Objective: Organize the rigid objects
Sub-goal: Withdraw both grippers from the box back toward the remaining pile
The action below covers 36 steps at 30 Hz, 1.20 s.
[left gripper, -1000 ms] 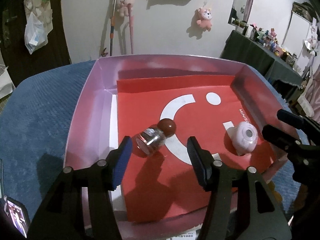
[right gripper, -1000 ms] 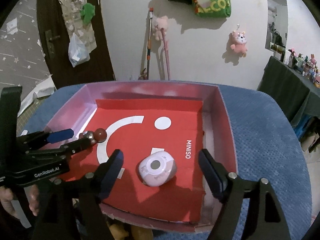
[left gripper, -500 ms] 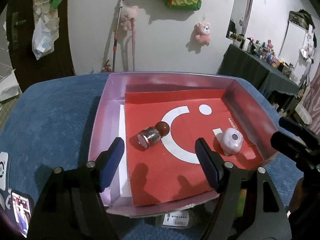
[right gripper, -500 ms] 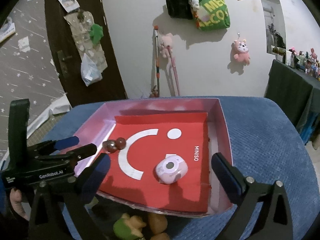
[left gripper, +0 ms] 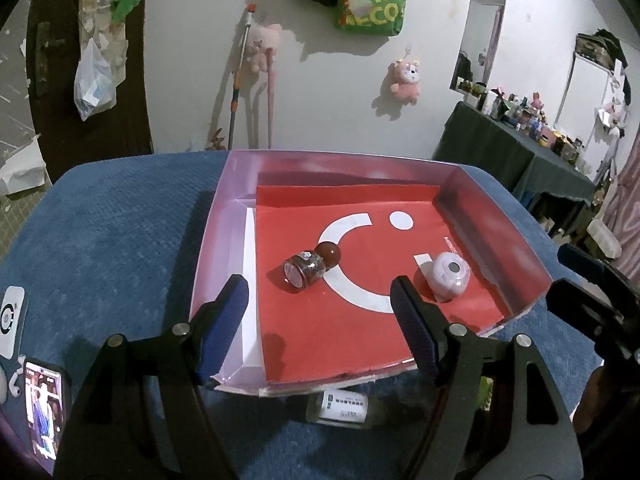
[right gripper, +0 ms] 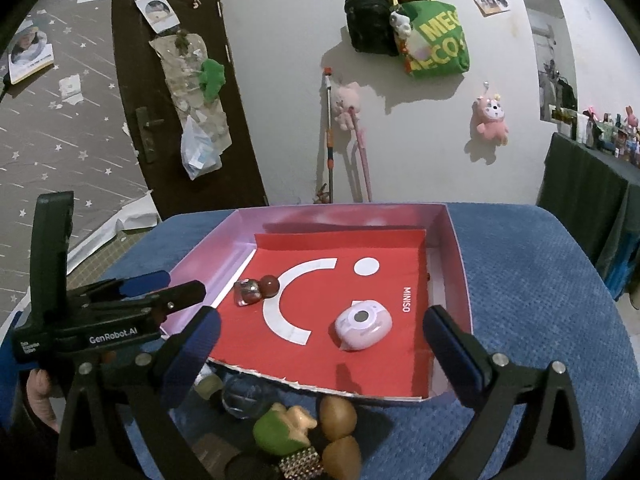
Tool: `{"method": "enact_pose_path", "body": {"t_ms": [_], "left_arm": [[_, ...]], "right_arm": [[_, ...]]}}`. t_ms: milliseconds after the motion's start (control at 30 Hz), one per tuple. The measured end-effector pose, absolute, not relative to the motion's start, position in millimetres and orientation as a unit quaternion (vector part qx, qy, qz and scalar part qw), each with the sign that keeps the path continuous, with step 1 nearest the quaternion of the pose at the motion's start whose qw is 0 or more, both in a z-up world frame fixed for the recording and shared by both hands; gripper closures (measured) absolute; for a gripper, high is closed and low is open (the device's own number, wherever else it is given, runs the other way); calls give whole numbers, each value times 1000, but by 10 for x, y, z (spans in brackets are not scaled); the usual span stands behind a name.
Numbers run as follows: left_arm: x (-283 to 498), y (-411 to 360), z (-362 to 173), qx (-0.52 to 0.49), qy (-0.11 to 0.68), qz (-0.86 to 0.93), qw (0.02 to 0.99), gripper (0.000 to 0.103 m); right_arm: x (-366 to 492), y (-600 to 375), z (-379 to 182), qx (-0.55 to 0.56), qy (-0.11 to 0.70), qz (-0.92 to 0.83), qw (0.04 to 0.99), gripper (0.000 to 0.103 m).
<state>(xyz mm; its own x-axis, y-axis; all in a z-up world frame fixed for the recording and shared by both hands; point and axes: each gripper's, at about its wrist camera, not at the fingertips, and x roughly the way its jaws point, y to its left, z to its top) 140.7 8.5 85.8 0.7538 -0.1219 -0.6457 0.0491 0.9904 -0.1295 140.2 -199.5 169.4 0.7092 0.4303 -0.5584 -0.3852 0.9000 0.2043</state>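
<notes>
A pink box (left gripper: 212, 248) with a red liner sits on a blue textured surface (left gripper: 120, 240). In it a small glass bottle (left gripper: 306, 272) with a red-brown ball stopper lies on its side at the left. A round pink device (left gripper: 450, 276) rests at the right. My left gripper (left gripper: 320, 312) hangs open over the box's near edge, short of the bottle (right gripper: 254, 290), holding nothing. My right gripper (right gripper: 320, 328) stands wide open in front of the pink device (right gripper: 362, 324), apart from it. Each gripper shows in the other's view: the left (right gripper: 168, 286), the right (left gripper: 568, 276).
Loose items lie before the box's near wall: a labelled small bottle (left gripper: 344, 404), a green-and-tan toy (right gripper: 284, 428), two brown round pieces (right gripper: 338, 412), a clear ball (right gripper: 244, 400). A phone (left gripper: 42, 412) lies at the left edge. A hand (right gripper: 38, 392) holds the left gripper.
Both grippers drew back from the box and rose, and their jaws widened. The bottle and the pink device stayed where they lay. Loose items before the box came into view.
</notes>
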Motion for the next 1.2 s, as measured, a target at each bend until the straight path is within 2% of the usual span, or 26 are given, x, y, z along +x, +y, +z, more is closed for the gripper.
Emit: {"method": "enact_pose_path", "body": {"t_ms": [333,633,800,1200], "left_arm": [[1231,62,902,-57,332,-61,940,30],[1093,38,945,18,344,-65,937,30],[994,108,962,2,331,-53,942,30],[752,9,772,-27,313,-64,947,30]], "right_arm": [[1290,-1954,1778,26,319,211,924,0],[1136,-1981,1650,62,300,196,931,0],[1189,-1989,1616,77,316,201,924,0],[1129,-1884,1683,9,333,218,917,0]]}}
